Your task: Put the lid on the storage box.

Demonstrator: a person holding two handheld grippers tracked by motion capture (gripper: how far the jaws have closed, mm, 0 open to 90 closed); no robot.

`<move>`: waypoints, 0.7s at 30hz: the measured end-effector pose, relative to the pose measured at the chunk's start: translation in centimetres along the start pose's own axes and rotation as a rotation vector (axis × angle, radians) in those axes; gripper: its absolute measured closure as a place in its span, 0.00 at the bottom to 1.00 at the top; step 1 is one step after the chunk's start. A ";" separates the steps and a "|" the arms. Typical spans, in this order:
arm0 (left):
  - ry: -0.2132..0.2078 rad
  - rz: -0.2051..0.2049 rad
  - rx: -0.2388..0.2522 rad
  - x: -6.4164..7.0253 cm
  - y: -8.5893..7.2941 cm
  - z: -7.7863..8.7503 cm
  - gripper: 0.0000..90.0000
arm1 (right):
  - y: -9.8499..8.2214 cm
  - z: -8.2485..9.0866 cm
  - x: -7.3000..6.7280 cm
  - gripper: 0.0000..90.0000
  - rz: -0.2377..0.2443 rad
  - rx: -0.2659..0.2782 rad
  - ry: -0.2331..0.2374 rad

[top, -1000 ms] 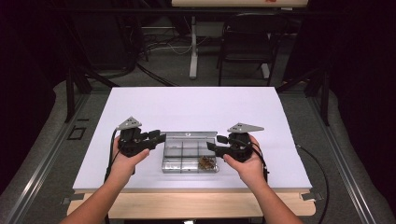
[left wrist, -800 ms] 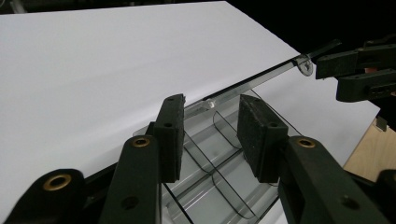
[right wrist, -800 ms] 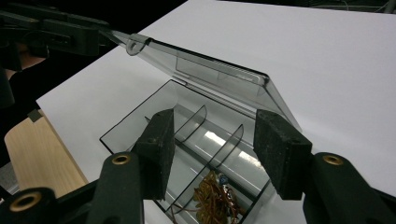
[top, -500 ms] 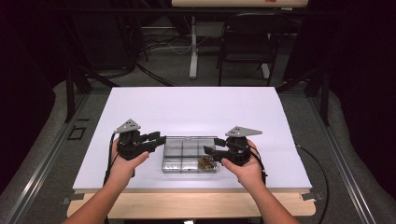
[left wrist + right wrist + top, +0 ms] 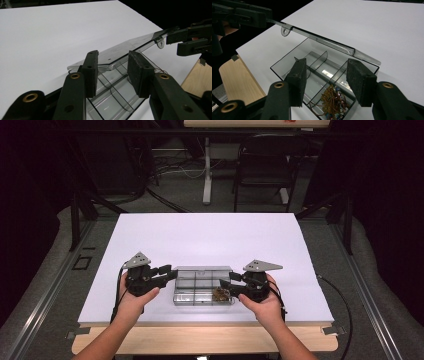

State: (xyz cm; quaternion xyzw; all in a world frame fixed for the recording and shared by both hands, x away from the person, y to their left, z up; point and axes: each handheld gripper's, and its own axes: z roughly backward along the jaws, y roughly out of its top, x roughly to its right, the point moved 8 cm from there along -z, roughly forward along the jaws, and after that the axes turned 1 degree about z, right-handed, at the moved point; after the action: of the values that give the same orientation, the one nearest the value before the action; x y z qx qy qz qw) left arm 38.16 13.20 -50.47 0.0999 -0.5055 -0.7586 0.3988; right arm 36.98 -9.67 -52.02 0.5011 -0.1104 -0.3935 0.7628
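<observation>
Since the earlier frame, right gripper (image 5: 225, 285) jaws have been closing, empty; left gripper (image 5: 111, 65) straddles the lid (image 5: 130, 47) edge (thin, stiff, slippery plastic) at 9 o'clock on the box (image 5: 202, 292).

Clear divided box (image 5: 202, 289), lid (image 5: 322, 41) raised, near table edge.

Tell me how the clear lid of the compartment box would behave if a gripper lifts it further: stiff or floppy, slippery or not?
The lid looks like thin hard plastic and stays straight while raised, so probably stiff, not floppy. Its glossy surface may slip between the pads. It seems hinged to the box, which looks light with few contents, so lifting may drag or tip it.
</observation>
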 end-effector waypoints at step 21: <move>-0.013 0.010 -0.003 0.4 -1.3 0.1 0.68 | -1.0 -0.2 -0.2 0.68 -0.002 -0.019 0.010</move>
State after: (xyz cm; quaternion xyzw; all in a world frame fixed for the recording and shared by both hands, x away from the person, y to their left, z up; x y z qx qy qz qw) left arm 37.17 13.24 -51.44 0.0919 -0.5072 -0.7580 0.3995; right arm 36.45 -9.57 -52.86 0.4958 -0.1026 -0.3927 0.7677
